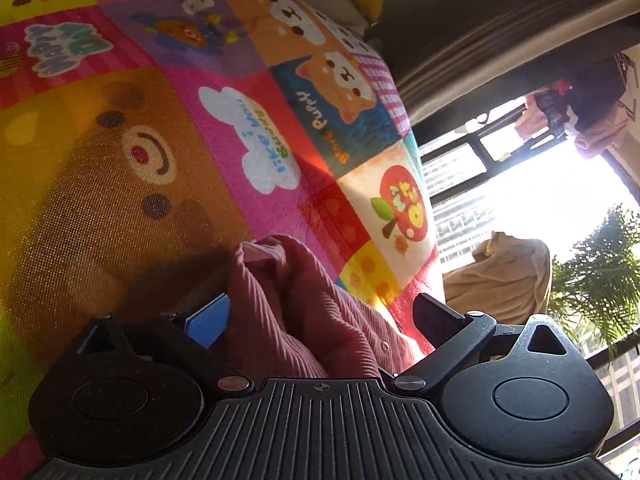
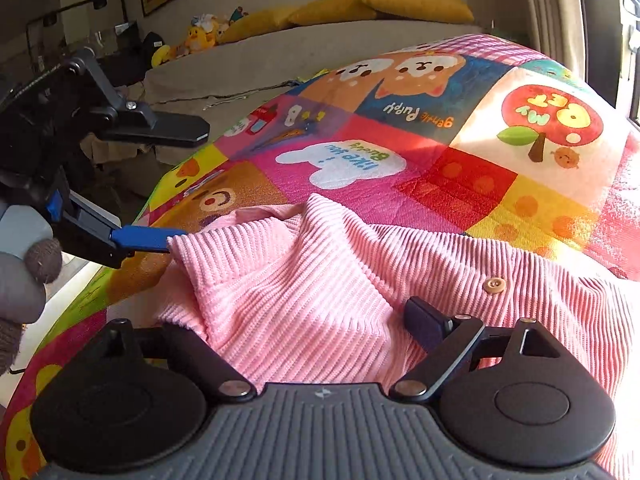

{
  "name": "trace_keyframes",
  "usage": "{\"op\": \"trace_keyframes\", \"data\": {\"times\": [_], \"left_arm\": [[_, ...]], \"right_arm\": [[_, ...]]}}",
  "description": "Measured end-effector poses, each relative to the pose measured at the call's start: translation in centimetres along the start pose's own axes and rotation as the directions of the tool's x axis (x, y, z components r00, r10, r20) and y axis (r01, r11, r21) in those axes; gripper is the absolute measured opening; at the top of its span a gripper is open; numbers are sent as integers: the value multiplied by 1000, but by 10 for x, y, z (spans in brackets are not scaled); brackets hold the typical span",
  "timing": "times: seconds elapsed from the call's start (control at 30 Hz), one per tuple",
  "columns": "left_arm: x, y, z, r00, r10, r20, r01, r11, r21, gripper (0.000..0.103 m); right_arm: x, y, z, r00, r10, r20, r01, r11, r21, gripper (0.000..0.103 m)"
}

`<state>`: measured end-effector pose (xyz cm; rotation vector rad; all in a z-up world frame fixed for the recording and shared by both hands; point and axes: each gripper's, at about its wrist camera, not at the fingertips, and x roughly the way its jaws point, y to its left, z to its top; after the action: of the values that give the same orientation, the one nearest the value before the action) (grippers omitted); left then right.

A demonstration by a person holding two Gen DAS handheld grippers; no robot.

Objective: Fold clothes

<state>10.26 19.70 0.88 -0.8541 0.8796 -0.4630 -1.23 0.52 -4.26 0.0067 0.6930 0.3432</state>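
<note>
Pink corduroy shirt (image 2: 320,280) on cartoon patchwork blanket (image 2: 440,160); left gripper (image 1: 320,312) and right gripper (image 2: 300,320) spread wide, straddling fabric, gripping nothing.

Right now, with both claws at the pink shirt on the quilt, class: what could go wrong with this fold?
1. The left claw gapes wide; only its blue finger touches the shirt, so that edge may slip free.
2. The right claw is also open over bunched cloth and could pinch extra layers.
3. The button lies near its finger and might snag.
</note>
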Motion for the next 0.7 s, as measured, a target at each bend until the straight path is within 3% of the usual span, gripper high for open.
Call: {"op": "trace_keyframes", "data": {"times": [0.17,0.3,0.47,0.53,0.6,0.7], "left_arm": [[38,2,-10,995,-38,-89,31,996,-80,101],[60,-15,-9,985,-105,-135,93,991,-95,101],[67,-83,-13,969,-173,-176,189,979,77,101],[80,-111,-20,954,-201,-223,231,965,122,101],[99,-137,-30,939,-208,-275,259,952,164,101],[131,-170,-49,915,-197,-352,286,932,222,101]], "right_arm": [[-3,10,-12,1000,-14,5,14,996,-89,89],[-11,3,-14,999,35,10,-34,996,-80,89],[-37,-5,-22,993,94,72,-87,991,-98,88],[-50,-9,-26,990,86,111,-75,992,-100,88],[-62,-19,-30,988,54,145,-43,996,-79,88],[-72,-44,-38,983,-90,160,90,996,5,86]]}}
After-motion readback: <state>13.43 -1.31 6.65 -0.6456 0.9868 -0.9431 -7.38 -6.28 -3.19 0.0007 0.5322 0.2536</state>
